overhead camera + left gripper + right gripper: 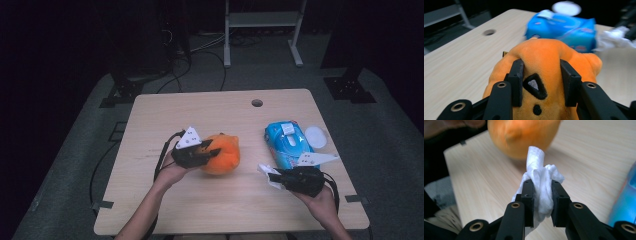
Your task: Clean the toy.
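While my left claw clamps orange plush toy mid-surface, right claw pinches crumpled white wipe just above surface. Blue wipes pack lies beyond right claw, its white lid flipped open.

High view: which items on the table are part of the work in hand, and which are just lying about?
In use:
- orange plush toy, clamped in the left gripper
- white wipe, pinched in the right gripper
- blue wipes pack, flap open, likely the wipe's source

Lying about:
- round white lid beside the pack
- white frame on the floor beyond the table
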